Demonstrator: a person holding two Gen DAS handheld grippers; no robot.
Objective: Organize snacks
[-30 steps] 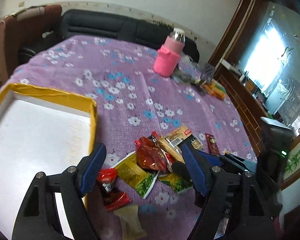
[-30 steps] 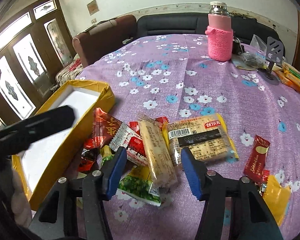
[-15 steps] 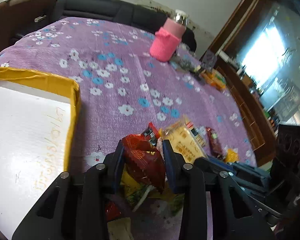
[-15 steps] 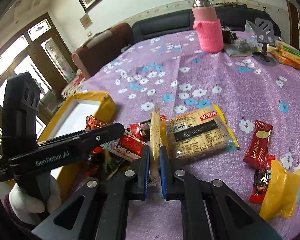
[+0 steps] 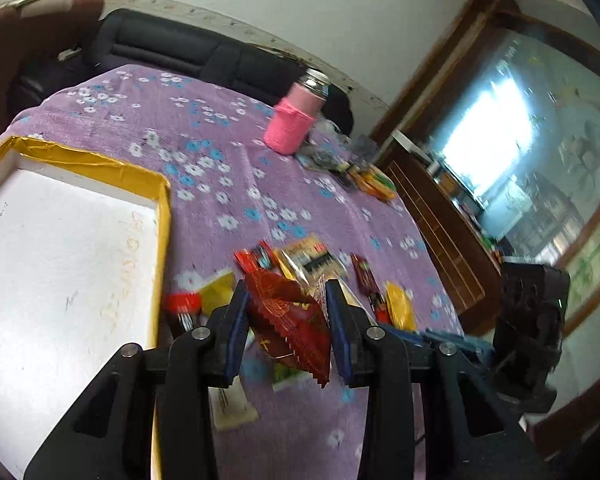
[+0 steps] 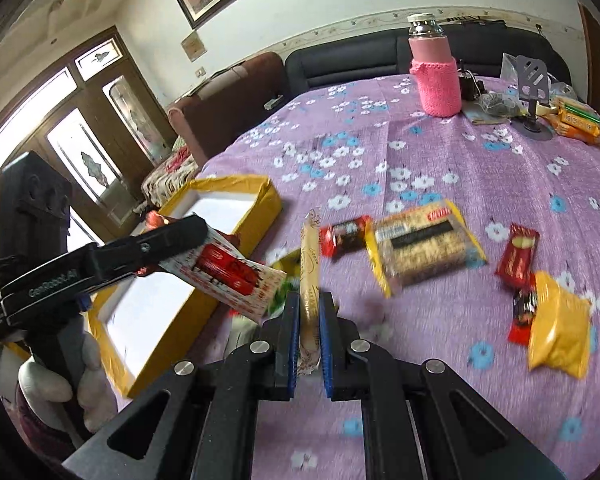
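Snacks: your left gripper [image 5: 287,320] pinches a red packet [image 5: 289,322]. Your right gripper [image 6: 310,330] clamps a tan wafer stick [image 6: 310,276]. Motion blur smears the crackers' [image 6: 422,250] label.

Left tongs [image 5: 287,328] and right tongs [image 6: 308,334]: matte black plastic arms with cut-out slots, silver round screw heads at the joints, and blue ribbed pads [image 6: 293,330] lining the fingers. White "GenRobot.AI" lettering marks the left body. A white glove [image 6: 55,394] covers the hand.

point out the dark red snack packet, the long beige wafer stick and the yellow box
dark red snack packet [image 5: 287,320], left wrist view, crinkled middle
long beige wafer stick [image 6: 310,264], right wrist view, mid wrapper
yellow box [image 5: 99,161], left wrist view, far rim
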